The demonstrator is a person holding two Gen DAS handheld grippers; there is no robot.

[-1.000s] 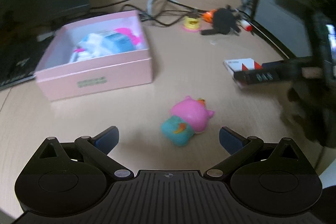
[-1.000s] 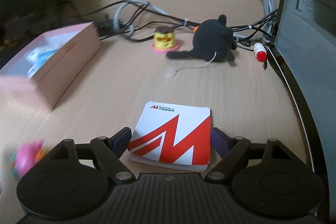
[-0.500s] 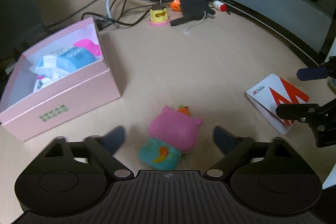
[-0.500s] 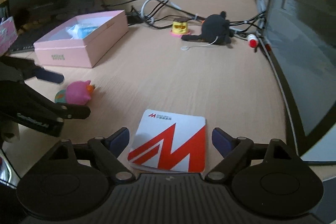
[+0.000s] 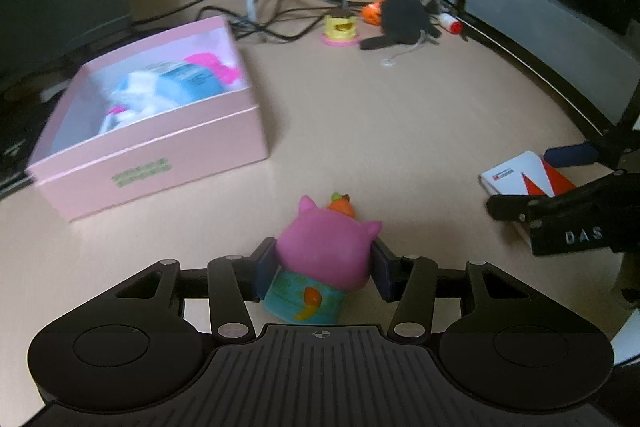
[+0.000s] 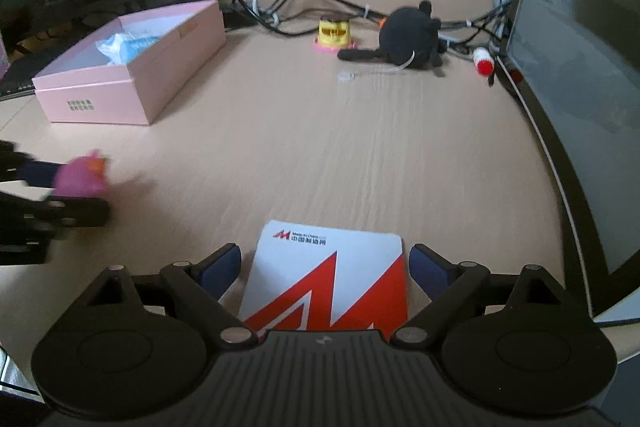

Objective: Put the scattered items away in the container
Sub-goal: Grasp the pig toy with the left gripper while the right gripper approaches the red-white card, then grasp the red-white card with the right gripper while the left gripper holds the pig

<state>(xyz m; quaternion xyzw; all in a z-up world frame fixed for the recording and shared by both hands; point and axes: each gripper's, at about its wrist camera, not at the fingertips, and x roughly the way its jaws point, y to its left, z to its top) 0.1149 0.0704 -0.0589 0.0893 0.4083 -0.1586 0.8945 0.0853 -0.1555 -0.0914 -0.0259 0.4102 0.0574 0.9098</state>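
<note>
Now the left claw (image 5: 324, 269) has just been closing, and its blue pads (image 5: 266, 267) press on both flanks of the pink toy (image 5: 326, 251), which sits between them on the surface (image 5: 380, 123). The toy has a pink, eared head, a teal base and an orange bit on top. Ahead of this claw and to its left stands the pink box (image 5: 160, 163), open at the top, with blue, white and magenta items already inside. Far ahead and a little to the right, by a tangle of cables (image 5: 272, 7), sit a small yellow toy (image 5: 340, 29) and a black plush (image 5: 402, 15) with an orange part. To the right of the left claw lies the card (image 5: 516, 173), white with a red mark, with the right claw's fingers on either side of it.

The right claw (image 6: 325, 267) has just been opening; its pads (image 6: 220, 269) stand apart from the card (image 6: 326, 279), which lies flat on the surface between them, with a narrow gap on each side, so nothing is gripped. Ahead of this claw and far to its left is the box (image 6: 132, 83). Straight ahead, well apart, are the yellow toy (image 6: 335, 34) and the black plush (image 6: 410, 41). At its left, blurred, the pink toy (image 6: 80, 177) shows between the left claw's dark fingers. A dark monitor (image 6: 580, 87) runs along its right side.
</note>
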